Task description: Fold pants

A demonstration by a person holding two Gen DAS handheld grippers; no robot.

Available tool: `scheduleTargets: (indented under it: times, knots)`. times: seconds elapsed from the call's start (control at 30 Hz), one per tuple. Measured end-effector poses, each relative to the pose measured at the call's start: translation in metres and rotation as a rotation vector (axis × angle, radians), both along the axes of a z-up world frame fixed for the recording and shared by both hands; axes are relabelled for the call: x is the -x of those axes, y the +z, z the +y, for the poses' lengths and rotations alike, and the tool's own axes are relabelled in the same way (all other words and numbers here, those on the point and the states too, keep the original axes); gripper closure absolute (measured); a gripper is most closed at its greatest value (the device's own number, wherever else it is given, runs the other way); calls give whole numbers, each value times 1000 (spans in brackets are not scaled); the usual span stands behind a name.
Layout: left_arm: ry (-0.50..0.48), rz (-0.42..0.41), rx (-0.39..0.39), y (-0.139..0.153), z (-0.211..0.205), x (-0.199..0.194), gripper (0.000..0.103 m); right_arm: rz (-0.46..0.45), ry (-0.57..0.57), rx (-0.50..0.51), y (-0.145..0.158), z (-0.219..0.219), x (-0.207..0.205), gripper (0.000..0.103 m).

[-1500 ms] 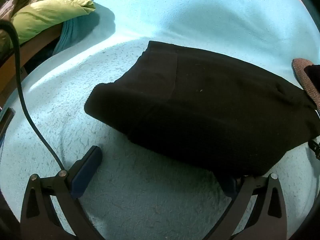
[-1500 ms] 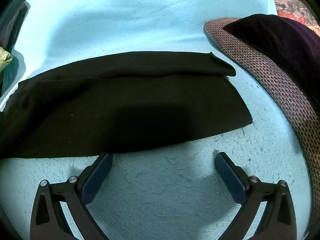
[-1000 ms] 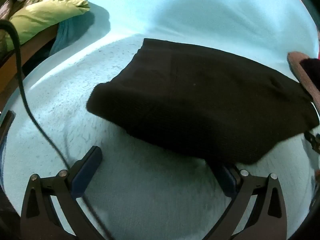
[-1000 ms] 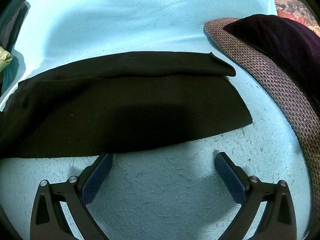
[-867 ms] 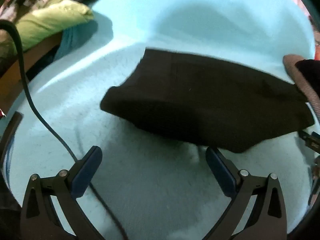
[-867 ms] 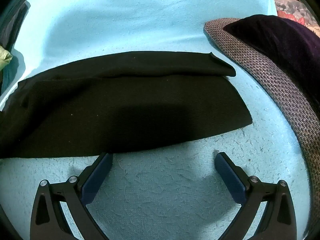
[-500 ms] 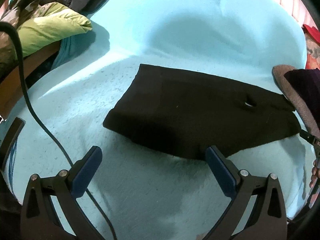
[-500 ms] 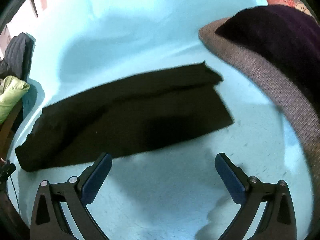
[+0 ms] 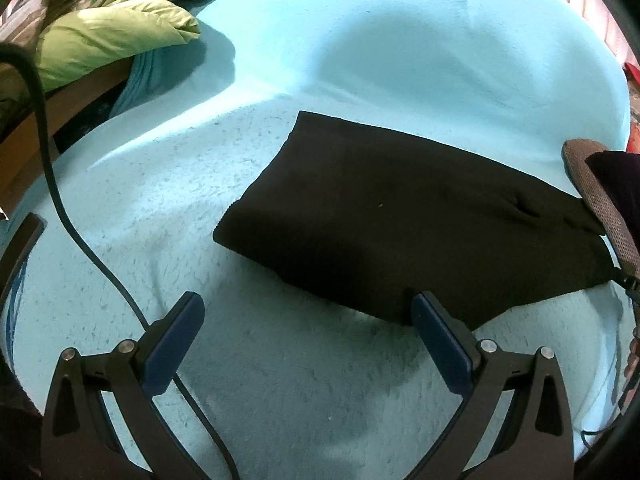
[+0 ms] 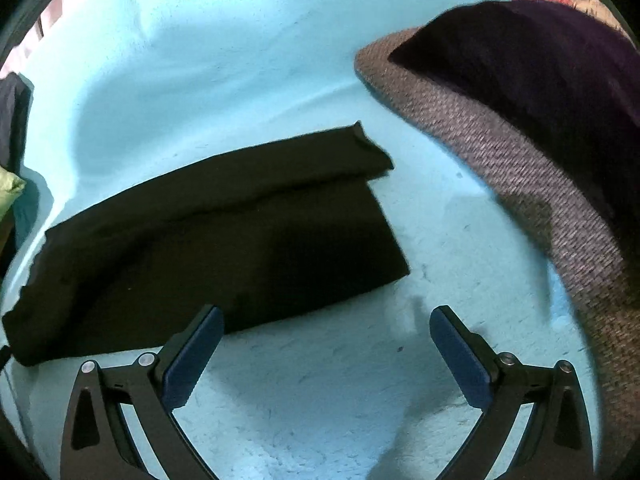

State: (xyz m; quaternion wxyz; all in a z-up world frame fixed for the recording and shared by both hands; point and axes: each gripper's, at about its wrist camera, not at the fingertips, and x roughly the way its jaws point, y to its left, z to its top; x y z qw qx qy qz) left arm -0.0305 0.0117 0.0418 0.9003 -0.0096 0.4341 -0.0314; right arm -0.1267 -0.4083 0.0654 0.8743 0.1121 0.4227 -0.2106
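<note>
The black pants lie folded into a long flat rectangle on the light blue fleece blanket. In the right wrist view the pants show a folded layer along the far edge. My left gripper is open and empty, held above the blanket just short of the pants' near edge. My right gripper is open and empty, near the pants' right end and short of their near edge.
A grey woven cushion with a dark purple cloth on it lies to the right of the pants. A green pillow and dark clothes sit at the far left. A black cable runs across the blanket beside my left gripper.
Both grippers have pulled back and up from the pants, so the pants look smaller and farther. The left gripper's right finger was under the pants' edge and is now free.
</note>
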Motion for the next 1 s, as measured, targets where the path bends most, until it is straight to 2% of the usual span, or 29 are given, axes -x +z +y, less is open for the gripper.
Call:
scheduleTargets:
  times: [0.17, 0.33, 0.5, 0.67, 0.9, 1.0]
  knots:
    - [-5, -22, 4, 4, -5, 3, 0, -8, 16, 70, 11, 14, 5, 0]
    - [-31, -21, 4, 7, -13, 8, 0, 2, 31, 56, 12, 16, 5, 0]
    - [-45, -29, -1, 7, -18, 9, 0, -6, 14, 90, 16, 16, 5, 0]
    - [-29, -20, 26, 6, -12, 10, 0, 18, 10, 43, 14, 7, 12, 0]
    - [76, 0, 110, -4, 14, 1, 0, 0, -40, -101, -5, -22, 28, 0]
    - [131, 14, 189, -11, 23, -5, 0, -46, -49, -176, -12, -31, 25, 0]
